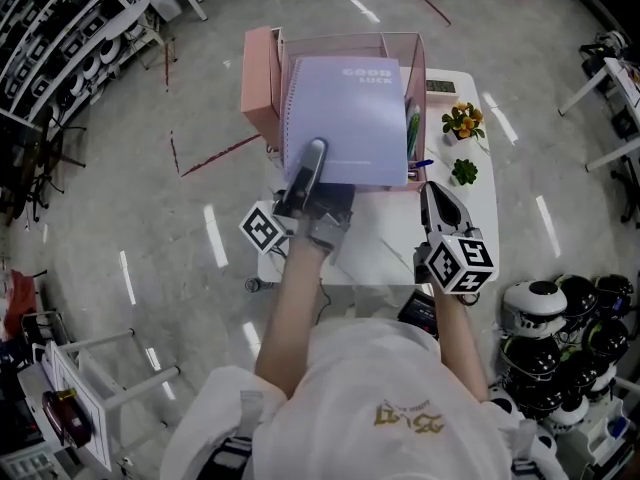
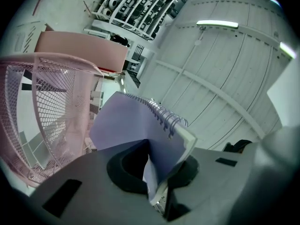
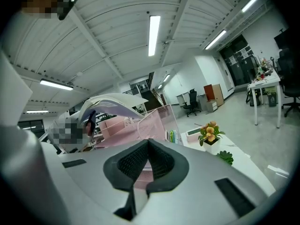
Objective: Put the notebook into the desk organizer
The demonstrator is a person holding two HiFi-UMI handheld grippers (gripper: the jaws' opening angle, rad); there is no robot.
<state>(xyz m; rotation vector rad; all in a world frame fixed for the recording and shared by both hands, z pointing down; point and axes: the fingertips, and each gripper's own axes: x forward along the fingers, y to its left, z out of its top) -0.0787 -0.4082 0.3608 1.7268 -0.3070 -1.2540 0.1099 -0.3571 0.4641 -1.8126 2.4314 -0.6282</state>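
the lilac spiral-bound paper notebook (image 1: 345,118) hangs right over the open top of the pink wire-mesh desk organizer (image 1: 340,36). it is tilted, with its printed cover up and its far edge toward the organizer's back wall. it hides most of the organizer's big compartment, and whether it touches the mesh cannot be told. the left gripper (image 1: 315,152) is clamped on the notebook's near edge, at the corner by the metal coil. the right gripper (image 1: 432,190) hovers just in front of the organizer's right end, its 2 jaws pressed together with nothing between them.

the notebook should handle as light and only half stiff, being a thin matte card cover over loose sheets, bound by 1 wire coil along the long edge. in the left gripper view the cover and pages fan apart just past the pads, so a pinch at 1 corner probably lets the free part sag and flap. the firmest hold is likely close to the coil, where all the leaves are tied together. the cover looks smooth enough to slip if the pinch goes slack.

the organizer is a rigid lattice of thin coated wire with rounded corners and upright dividers. coloured pens (image 1: 413,128) stand in its narrow right slot. a plain pink board box (image 1: 258,83) stands against the organizer's left side. a small pot of orange flowers (image 1: 462,120) sits to the right of the organizer on the white table (image 1: 487,203).
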